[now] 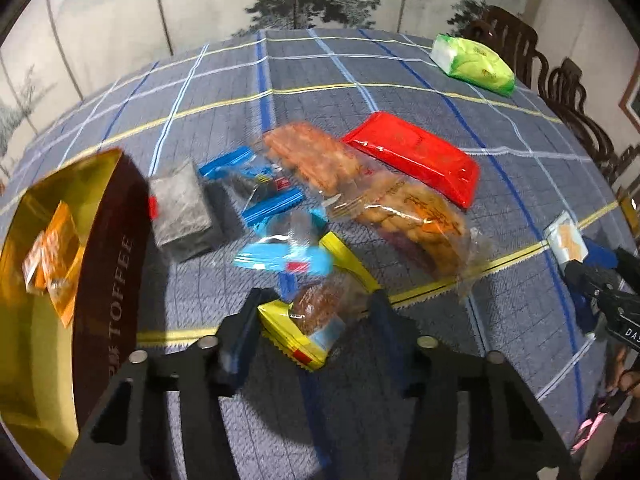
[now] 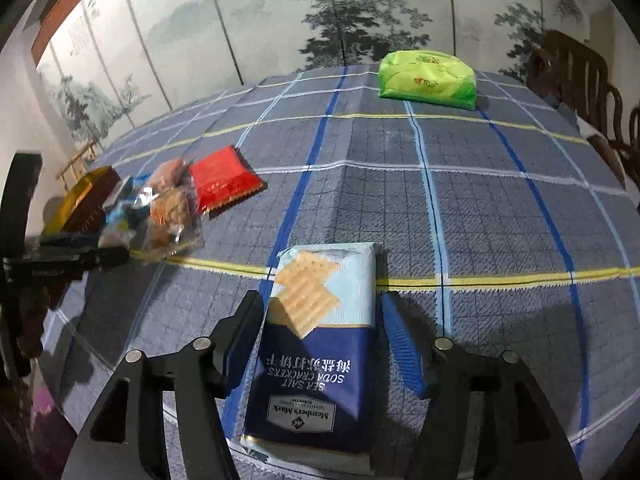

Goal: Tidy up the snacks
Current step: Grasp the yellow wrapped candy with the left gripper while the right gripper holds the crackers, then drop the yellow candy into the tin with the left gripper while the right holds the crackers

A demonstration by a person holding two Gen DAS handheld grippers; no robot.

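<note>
Two grippers are shown: the left gripper (image 1: 316,320) is closed on a yellow snack packet (image 1: 310,328) at lower centre — the right gripper (image 2: 322,332) stands open astride a cracker pack (image 2: 316,344) lying on the bench (image 2: 480,208).

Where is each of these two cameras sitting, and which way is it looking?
Left wrist: on the left gripper, looking down past its fingers, which flank a yellow snack; toffee tin at left.
Right wrist: on the right gripper, looking down past its open fingers, which flank a cracker pack.
Shared: the checked tablecloth, red pack, green pack; each sees the other gripper.
</note>
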